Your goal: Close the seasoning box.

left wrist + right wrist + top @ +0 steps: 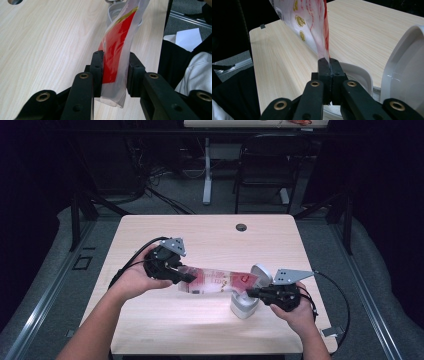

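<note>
While I hold both ends, red-and-clear plastic pouch [220,281] spans btwn tongs, off the desk [200,235] | L tongs [186,277]: jaws partway apart, pads clamped on pouch end | R tongs [251,293]: jaws fully together, pinching pouch's other edge | pouch end sits over open white lidded bin [246,302] near R desk edge
</note>
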`<state>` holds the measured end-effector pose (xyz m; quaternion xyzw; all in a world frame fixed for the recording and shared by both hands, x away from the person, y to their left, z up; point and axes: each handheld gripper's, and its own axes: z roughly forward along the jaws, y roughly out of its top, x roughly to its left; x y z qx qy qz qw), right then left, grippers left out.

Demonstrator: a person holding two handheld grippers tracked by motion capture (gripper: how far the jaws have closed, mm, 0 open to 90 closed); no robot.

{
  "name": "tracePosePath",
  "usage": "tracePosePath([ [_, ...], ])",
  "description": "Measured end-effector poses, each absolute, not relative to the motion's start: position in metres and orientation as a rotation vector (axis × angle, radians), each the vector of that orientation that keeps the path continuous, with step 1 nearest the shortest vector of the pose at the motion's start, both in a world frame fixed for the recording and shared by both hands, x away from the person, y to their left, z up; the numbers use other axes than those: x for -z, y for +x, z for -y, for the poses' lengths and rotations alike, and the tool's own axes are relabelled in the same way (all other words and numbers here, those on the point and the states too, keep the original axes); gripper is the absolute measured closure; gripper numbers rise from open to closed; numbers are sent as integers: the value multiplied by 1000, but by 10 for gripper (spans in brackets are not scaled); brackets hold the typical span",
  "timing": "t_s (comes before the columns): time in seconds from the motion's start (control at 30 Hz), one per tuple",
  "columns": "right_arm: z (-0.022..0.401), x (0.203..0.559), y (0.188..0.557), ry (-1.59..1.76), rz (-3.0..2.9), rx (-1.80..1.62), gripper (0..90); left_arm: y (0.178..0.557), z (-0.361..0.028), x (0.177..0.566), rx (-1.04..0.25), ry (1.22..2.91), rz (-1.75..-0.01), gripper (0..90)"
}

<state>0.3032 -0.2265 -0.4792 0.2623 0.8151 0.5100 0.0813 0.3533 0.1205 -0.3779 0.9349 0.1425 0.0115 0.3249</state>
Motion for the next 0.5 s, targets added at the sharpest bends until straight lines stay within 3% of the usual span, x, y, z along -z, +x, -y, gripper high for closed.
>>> tracePosePath([
  [0.5, 227, 473, 301, 771, -2447, -1481, 900, 351, -121, 384, -30, 2469, -363, 700],
])
